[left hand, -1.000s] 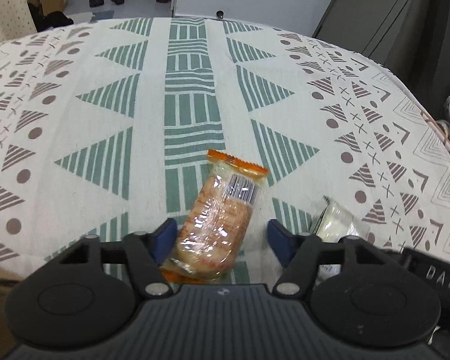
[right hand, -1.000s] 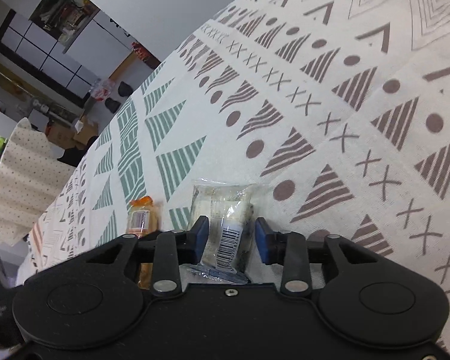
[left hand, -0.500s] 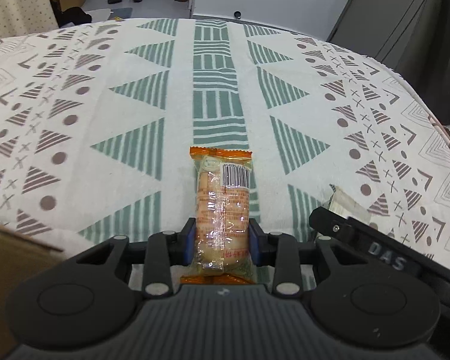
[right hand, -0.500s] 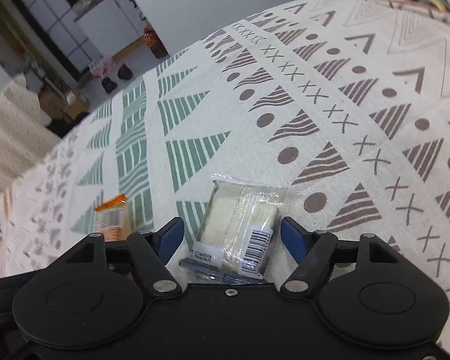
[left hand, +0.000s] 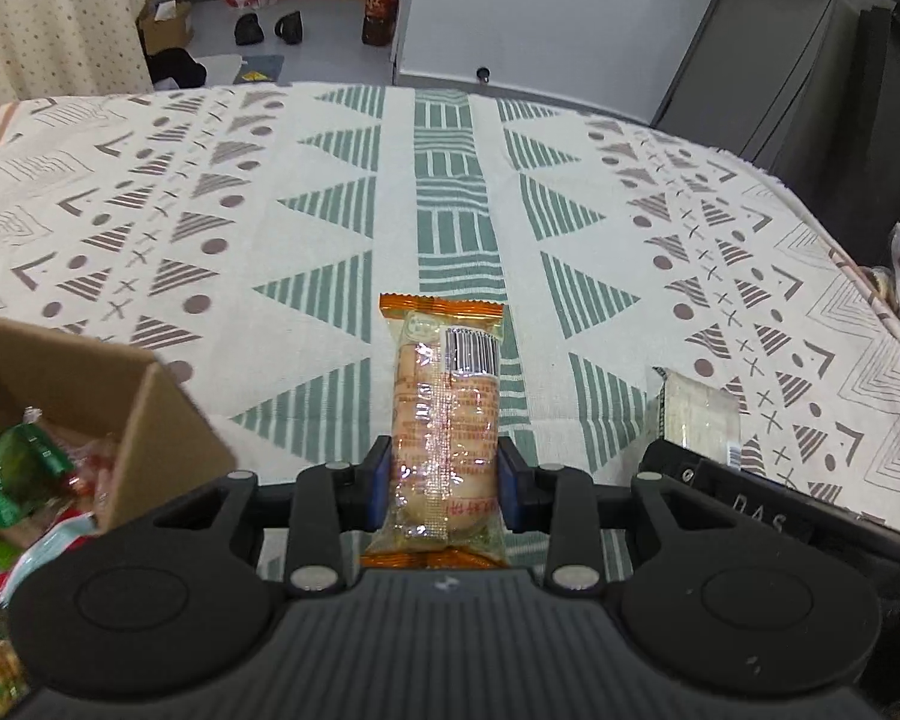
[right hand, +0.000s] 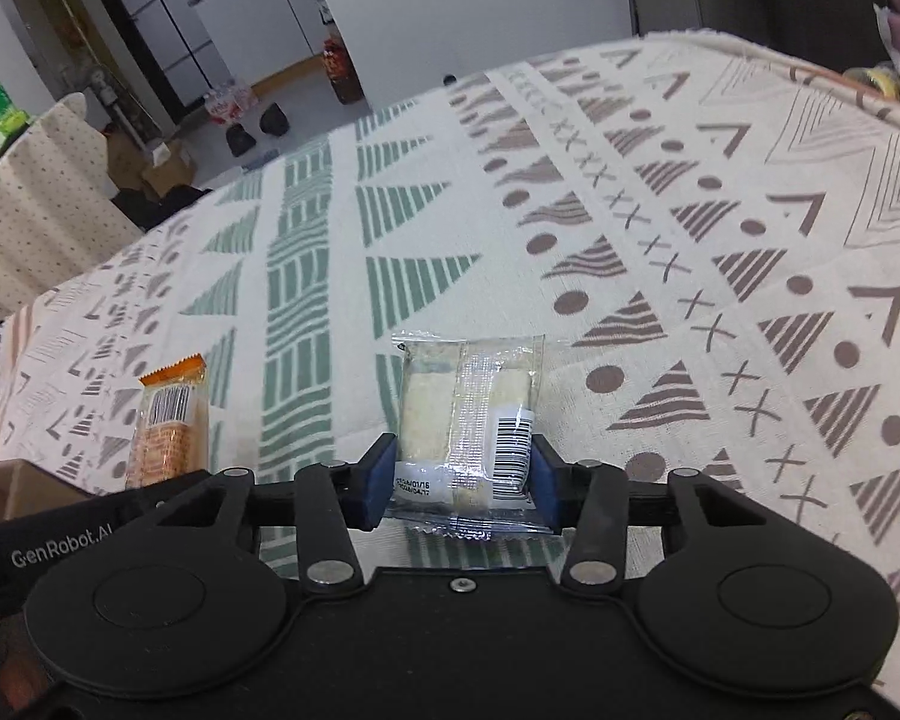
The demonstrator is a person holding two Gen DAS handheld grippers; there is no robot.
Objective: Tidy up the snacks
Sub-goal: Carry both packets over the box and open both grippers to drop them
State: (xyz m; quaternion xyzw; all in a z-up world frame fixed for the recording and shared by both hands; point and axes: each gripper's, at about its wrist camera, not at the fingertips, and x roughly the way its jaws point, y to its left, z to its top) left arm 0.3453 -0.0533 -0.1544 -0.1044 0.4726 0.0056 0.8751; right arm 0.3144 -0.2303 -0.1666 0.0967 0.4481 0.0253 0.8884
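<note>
orange snack pack (left hand: 444, 414) | clear pale pack (right hand: 468, 420) | green-brown geometric tablecloth (left hand: 330, 210)

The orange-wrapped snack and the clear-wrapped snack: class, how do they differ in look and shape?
The orange-wrapped snack has orange crimped ends and is long and narrow; the clear-wrapped snack has a colourless wrapper and is squarer. The first holds golden-brown pieces, the second pale ones. Both carry barcodes, and each is gripped: left gripper, right gripper.

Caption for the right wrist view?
Right gripper clamps a clear-wrapped snack above the patterned tablecloth.
</note>
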